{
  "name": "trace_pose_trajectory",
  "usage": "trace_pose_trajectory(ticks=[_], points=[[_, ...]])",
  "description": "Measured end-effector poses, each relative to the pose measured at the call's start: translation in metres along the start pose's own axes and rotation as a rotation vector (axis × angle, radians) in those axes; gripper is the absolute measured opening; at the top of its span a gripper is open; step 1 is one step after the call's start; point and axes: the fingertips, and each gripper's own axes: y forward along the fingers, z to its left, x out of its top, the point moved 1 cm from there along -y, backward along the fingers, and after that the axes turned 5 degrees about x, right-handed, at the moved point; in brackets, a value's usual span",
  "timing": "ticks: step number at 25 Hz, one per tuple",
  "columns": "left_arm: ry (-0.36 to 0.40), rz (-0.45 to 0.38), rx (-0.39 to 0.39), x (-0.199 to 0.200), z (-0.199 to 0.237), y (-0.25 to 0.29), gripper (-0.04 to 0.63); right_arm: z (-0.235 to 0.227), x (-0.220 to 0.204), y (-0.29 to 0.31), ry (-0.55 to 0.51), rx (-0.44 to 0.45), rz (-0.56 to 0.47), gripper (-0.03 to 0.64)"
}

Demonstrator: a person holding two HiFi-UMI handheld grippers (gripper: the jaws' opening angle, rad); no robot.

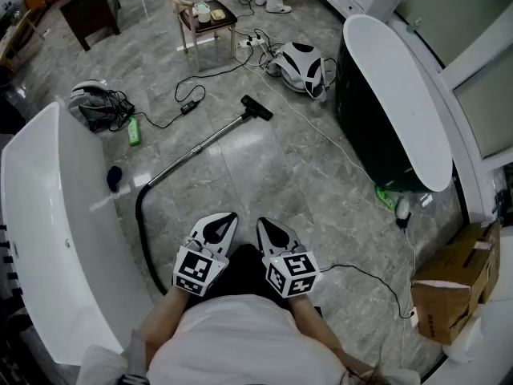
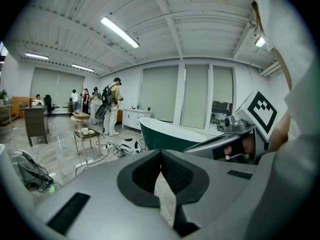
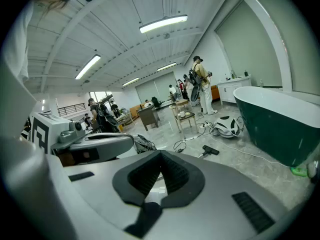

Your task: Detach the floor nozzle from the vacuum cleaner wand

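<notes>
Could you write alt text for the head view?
Looking down, a person holds the left gripper and right gripper, both shut and empty, above a marble floor. Ahead lies the vacuum wand, floor nozzle attached, between a white bathtub and a dark bathtub.

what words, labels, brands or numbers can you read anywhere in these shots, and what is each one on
No text can be read in any view.
Left gripper and right gripper: only black-and-white square marker patterns, no words or numbers.
Cardboard box: any print is too small to read.
Green bottle: label too small to read.
</notes>
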Motion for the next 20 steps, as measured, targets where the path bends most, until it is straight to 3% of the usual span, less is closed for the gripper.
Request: trace_pose_trajectory(ticks=[10, 20], points=[[-0.044, 0.021, 0.000, 0.010, 0.012, 0.010, 0.009, -0.009, 0.010, 0.015, 0.073, 0.007, -0.003, 0.015], [-0.020, 0.022, -0.054, 0.039, 0.082, 0.064, 0.009, -0.031, 0.059, 0.082, 0.064, 0.017, -0.004, 0.015]])
